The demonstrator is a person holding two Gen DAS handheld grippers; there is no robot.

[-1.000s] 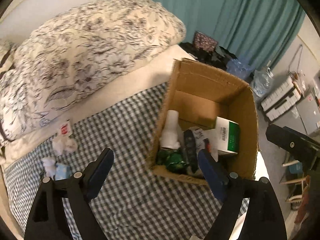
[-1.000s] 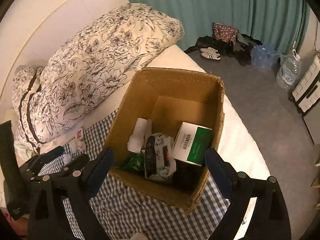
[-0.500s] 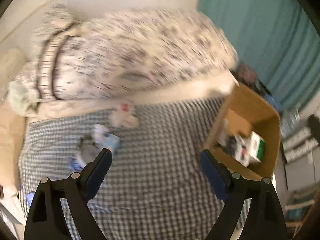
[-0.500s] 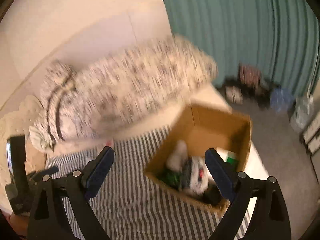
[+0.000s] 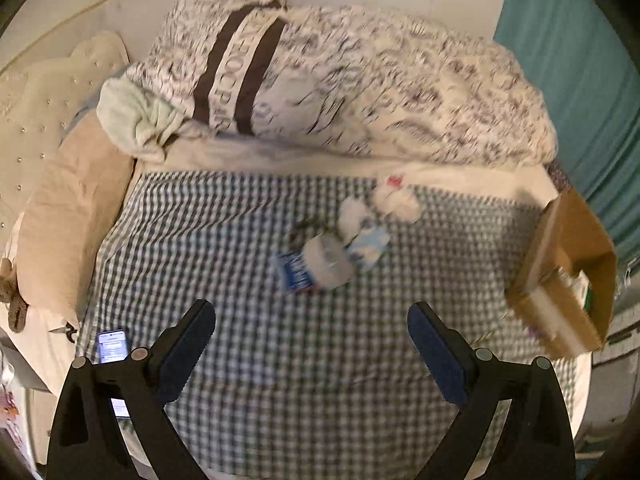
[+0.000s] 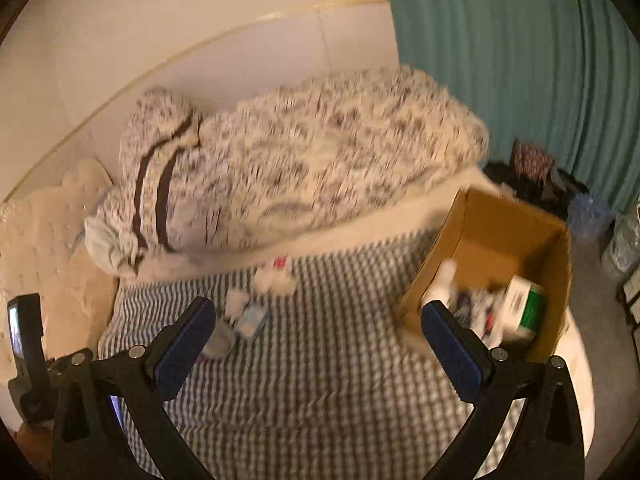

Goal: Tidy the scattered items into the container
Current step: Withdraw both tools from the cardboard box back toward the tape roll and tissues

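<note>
Both views are smeared by motion, so the small things on the checked cloth [image 5: 248, 364] are hard to name. In the left wrist view a loose pile [image 5: 340, 244] lies on the cloth ahead of the left gripper [image 5: 311, 332]: a pale roll [image 5: 327, 261], a blue and white packet [image 5: 295, 273] touching it, a light blue packet [image 5: 369, 245] and some white crumpled pieces [image 5: 394, 201] – what they are I cannot tell. The box [image 5: 568, 276] is at the right edge of that view, tilted by the lens, its inside mostly hidden. A phone [image 5: 113, 345] with a lit screen lies at the left edge of the cloth, partly behind the left finger. In the right wrist view the box [image 6: 500, 248] is open at the top, and inside it a green and white carton [image 6: 524, 309] and a white bottle [image 6: 440, 280] show; the other things there are a blur, and the right finger covers the near corner. The pile [image 6: 248, 312] is seen again here, partly hidden behind the left finger. The jaws of both grippers have just been opening and now stand spread wide with nothing between them. The pile is beyond the left gripper's tips – apart from them. The right gripper [image 6: 316, 334] hangs over bare cloth between the pile and the box.
</note>
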